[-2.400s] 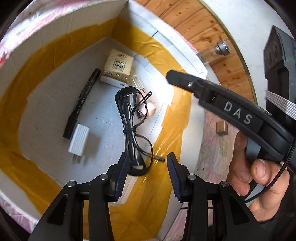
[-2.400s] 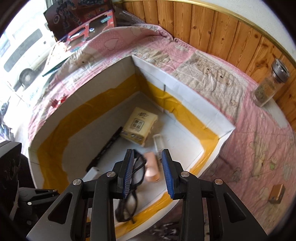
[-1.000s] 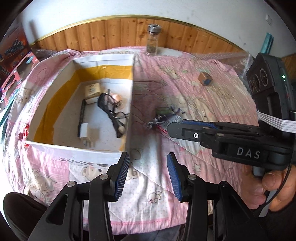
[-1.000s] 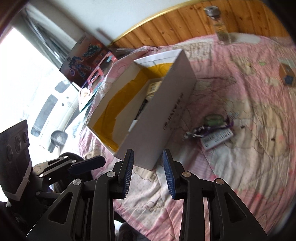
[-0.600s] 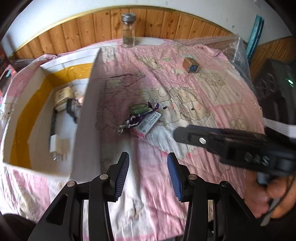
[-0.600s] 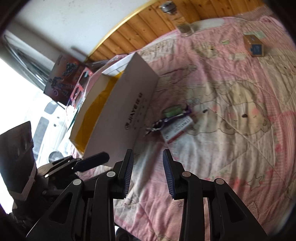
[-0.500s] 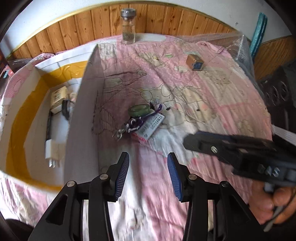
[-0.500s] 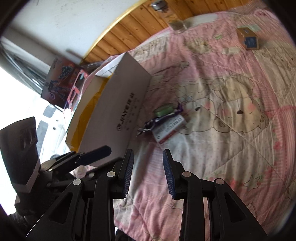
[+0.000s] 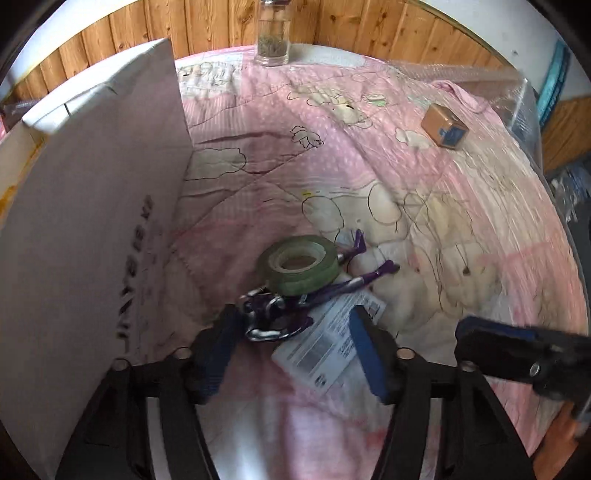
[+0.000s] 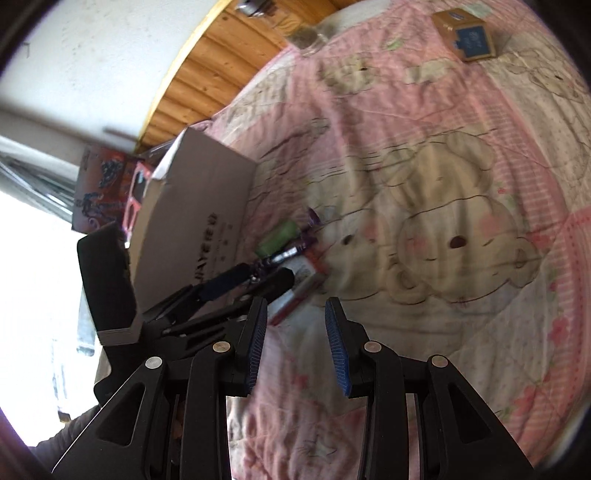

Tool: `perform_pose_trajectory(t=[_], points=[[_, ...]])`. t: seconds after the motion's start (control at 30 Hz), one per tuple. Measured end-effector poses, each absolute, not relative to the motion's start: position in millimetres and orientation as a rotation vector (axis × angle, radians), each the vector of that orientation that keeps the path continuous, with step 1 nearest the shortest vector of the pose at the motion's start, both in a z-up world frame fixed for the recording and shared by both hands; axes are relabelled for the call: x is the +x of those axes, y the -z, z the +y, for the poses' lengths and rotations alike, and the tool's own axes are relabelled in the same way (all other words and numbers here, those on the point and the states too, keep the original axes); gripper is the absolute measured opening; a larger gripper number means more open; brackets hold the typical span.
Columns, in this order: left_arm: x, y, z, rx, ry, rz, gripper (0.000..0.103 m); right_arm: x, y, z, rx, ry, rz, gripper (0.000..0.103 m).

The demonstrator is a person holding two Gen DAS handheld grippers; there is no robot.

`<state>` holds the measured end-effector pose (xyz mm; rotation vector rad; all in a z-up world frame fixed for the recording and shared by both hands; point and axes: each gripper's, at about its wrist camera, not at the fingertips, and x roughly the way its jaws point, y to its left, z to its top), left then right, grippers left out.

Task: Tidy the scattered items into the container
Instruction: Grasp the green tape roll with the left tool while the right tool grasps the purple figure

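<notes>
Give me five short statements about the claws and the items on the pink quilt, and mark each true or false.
1. The left claw is open around the metal clip. True.
2. The green tape roll is inside the white box. False: it lies on the pink quilt beside the box.
3. The right claw holds the glass jar. False: it is open and empty.
4. The small brown box sits apart from the tape roll. True.
5. The jar lies on its side. False: upright.

My pink quilt [image 9: 424, 206] carries the box [image 9: 92, 229], a jar [image 9: 272, 40], a small carton [image 9: 443, 125], and tape [image 9: 301, 264] beside a keyring [image 9: 269, 317] and packet [image 9: 328, 347].
</notes>
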<state>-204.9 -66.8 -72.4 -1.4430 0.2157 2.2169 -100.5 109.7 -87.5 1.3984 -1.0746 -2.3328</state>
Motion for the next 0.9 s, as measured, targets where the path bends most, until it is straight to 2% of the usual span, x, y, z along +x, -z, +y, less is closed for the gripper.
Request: perform_pose_trajectory(t=[0.03, 0.07, 0.27, 0.53, 0.57, 0.73, 0.87, 0.9], points=[[-203.5, 73.0, -61.5, -1.45, -2.129, 0.165, 0.054, -99.6, 88.1, 114.4, 1.399, 2.345, -1.086, 0.037], [-202.0, 74.4, -57.5, -1.466, -2.024, 0.106, 0.053, -98.7, 87.8, 120.0, 1.395, 2.357, -1.101, 0.037], [-204.6, 60.5, -69.6, -1.436, -2.115, 0.044, 0.053, -95.1, 83.2, 138.2, 1.374, 2.416, -1.126, 0.037], [-241.1, 81.4, -55.3, -1.452, -2.168, 0.112, 0.053, -101.4, 96.4, 127.4, 1.416, 2.378, -1.086, 0.037], [-244.2, 84.3, -53.2, -1.452, -2.18, 0.128, 0.056, -102.1, 97.1, 126.8, 1.416, 2.378, -1.08, 0.037], [-258.1, 88.2, -54.4, -1.459, -2.221, 0.08, 0.056, -105.8, 104.5, 122.6, 1.435, 2.368, -1.065, 0.037], [-258.4, 88.6, -41.7, -1.416, -2.223, 0.184, 0.056, -109.0, 107.9, 118.3, 1.441, 2.358, -1.044, 0.037], [-259.1, 88.6, -40.2, -1.404, -2.229, 0.2, 0.053, -109.5, 107.6, 117.4, 1.44, 2.363, -1.032, 0.037]])
